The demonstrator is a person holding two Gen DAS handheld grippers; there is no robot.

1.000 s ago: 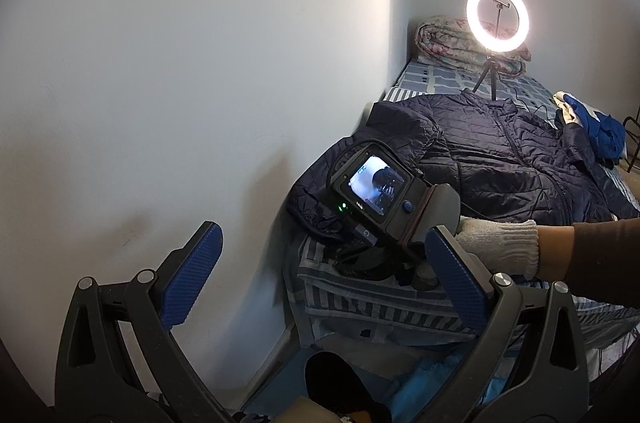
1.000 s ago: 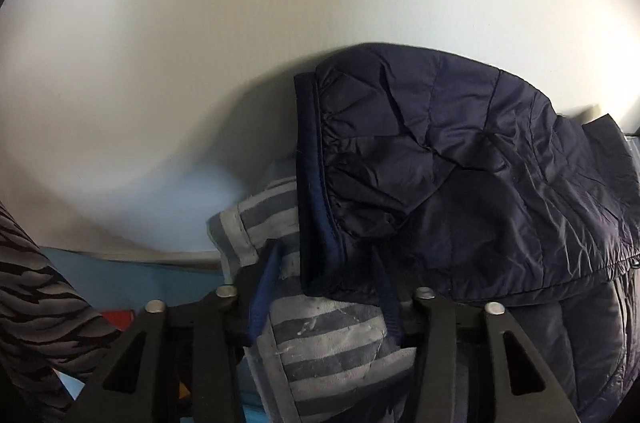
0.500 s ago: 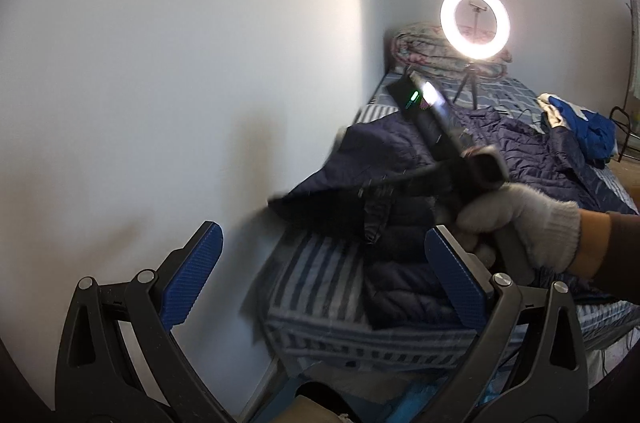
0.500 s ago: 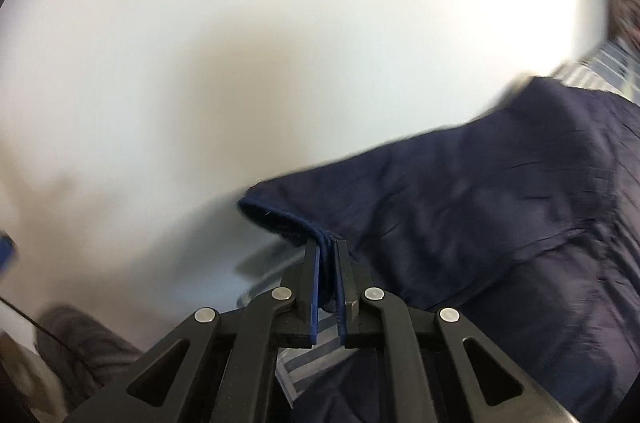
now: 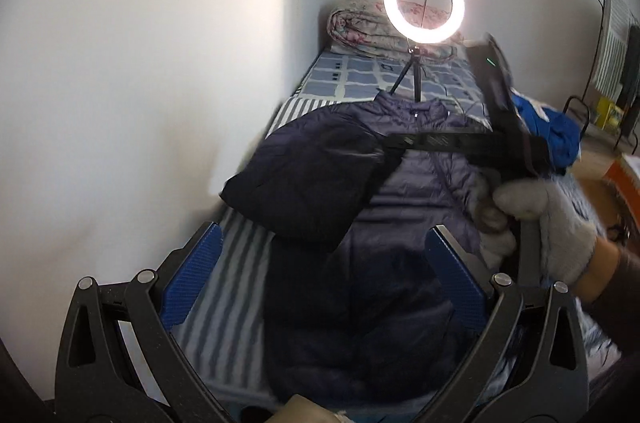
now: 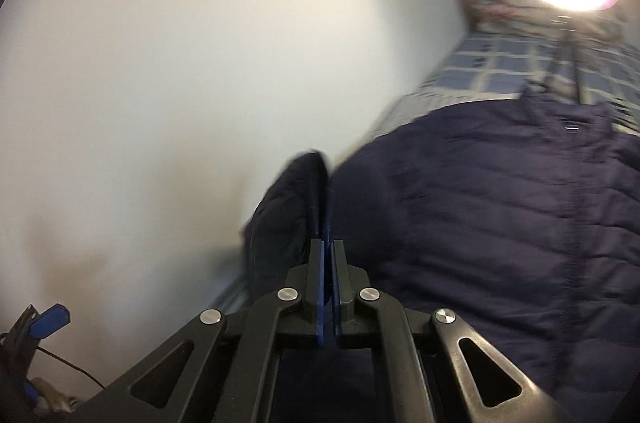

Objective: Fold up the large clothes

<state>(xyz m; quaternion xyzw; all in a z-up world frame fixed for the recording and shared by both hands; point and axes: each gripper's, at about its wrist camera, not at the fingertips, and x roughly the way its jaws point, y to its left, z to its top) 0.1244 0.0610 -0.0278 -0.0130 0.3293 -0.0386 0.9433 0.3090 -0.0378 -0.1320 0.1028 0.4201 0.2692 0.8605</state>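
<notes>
striped bed (image 5: 224,307), right gripper (image 6: 327,247) clamped on navy jacket (image 6: 480,223) sleeve, left gripper (image 5: 320,263) wide, empty

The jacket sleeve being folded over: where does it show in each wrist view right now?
Left wrist: the sleeve lies left of centre, draped over the jacket.
Right wrist: low centre, its cuff pinched just beyond the right gripper.
Shared landmark: the ring light, upper right in both.
</notes>
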